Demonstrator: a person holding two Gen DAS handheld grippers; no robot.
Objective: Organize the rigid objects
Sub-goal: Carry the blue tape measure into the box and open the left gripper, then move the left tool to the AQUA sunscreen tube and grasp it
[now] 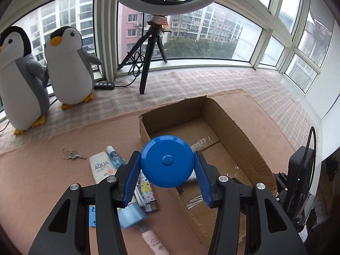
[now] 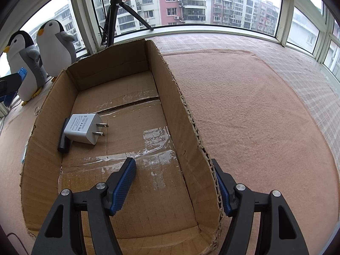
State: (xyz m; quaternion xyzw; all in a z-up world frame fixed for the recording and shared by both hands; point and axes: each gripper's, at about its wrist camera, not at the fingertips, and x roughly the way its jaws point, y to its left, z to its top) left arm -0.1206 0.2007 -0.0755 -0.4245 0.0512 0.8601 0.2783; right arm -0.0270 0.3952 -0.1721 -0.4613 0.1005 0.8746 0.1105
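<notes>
The left hand-held gripper (image 1: 167, 165) clamps a round blue tape measure (image 1: 167, 161) above the near-left wall of the cardboard box (image 2: 187, 127), whose right wall the open right hand-held gripper (image 2: 174, 182) straddles.

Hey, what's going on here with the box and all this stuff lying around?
A person is sorting small items into a cardboard box using two handheld grippers. The left gripper is shut on a round blue tape measure, held near the box's left wall. The right gripper is open, straddling the box's right wall. A white charger plug and a small black object already lie in the box. A sunscreen tube, keys and other bottles still lie on the pink cloth.
</notes>
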